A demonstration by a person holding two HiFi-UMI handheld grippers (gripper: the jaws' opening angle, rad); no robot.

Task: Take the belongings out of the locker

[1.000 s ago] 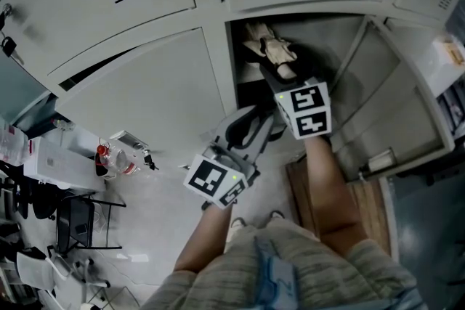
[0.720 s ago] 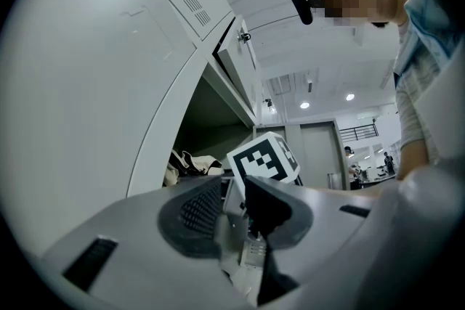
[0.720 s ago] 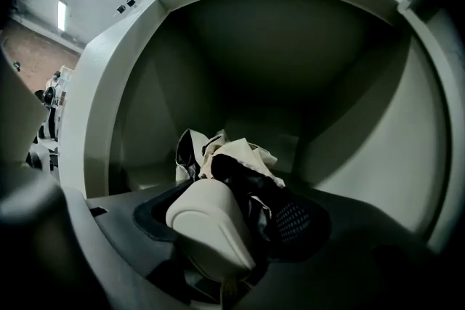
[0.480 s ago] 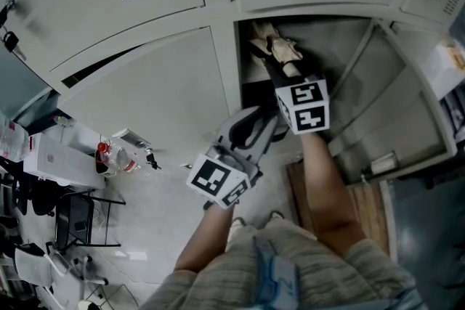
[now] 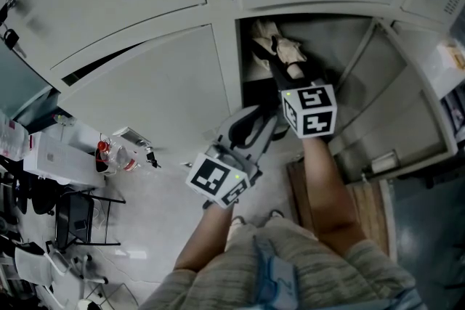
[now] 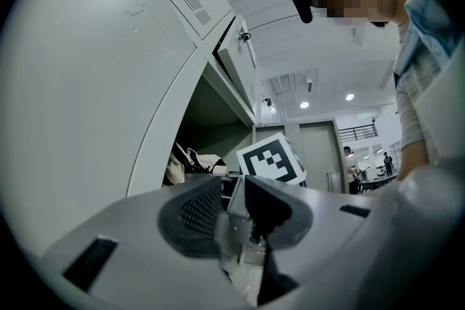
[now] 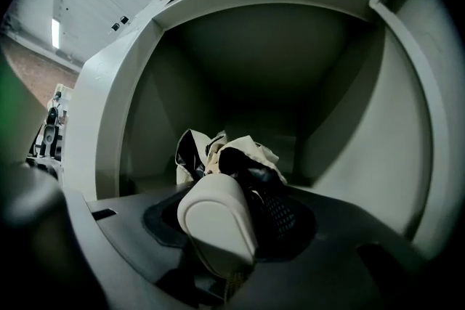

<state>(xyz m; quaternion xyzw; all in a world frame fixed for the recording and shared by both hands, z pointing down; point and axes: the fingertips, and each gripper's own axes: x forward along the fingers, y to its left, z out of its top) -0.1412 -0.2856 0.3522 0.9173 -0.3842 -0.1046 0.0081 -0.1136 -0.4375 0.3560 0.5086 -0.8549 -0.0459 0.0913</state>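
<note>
A crumpled cream and black bag point(image 5: 280, 47) lies in the open locker compartment point(image 5: 349, 83); it shows as the bag point(image 7: 232, 152) in the right gripper view. My right gripper point(image 5: 289, 69) reaches into the compartment. Its jaws have just been closing, and the bag's dark fabric fills the narrow space between the pale finger point(image 7: 218, 218) and the black pad. My left gripper point(image 5: 270, 121) hangs lower, outside the locker's front, with nothing in the small gap between its jaws. The left gripper point(image 6: 232, 185) points at the bag point(image 6: 190, 162) and at the right gripper's marker cube point(image 6: 270, 160).
The locker's door point(image 5: 410, 109) stands swung out to the right. Closed grey locker doors point(image 5: 145, 83) fill the left and the top. A wooden board point(image 5: 367, 207) lies on the floor at the right. A table with bottles point(image 5: 109, 156) and chairs stands at the left.
The right gripper's jaws have narrowed onto the bag and its marker cube has rolled a little. The left gripper has kept still.
</note>
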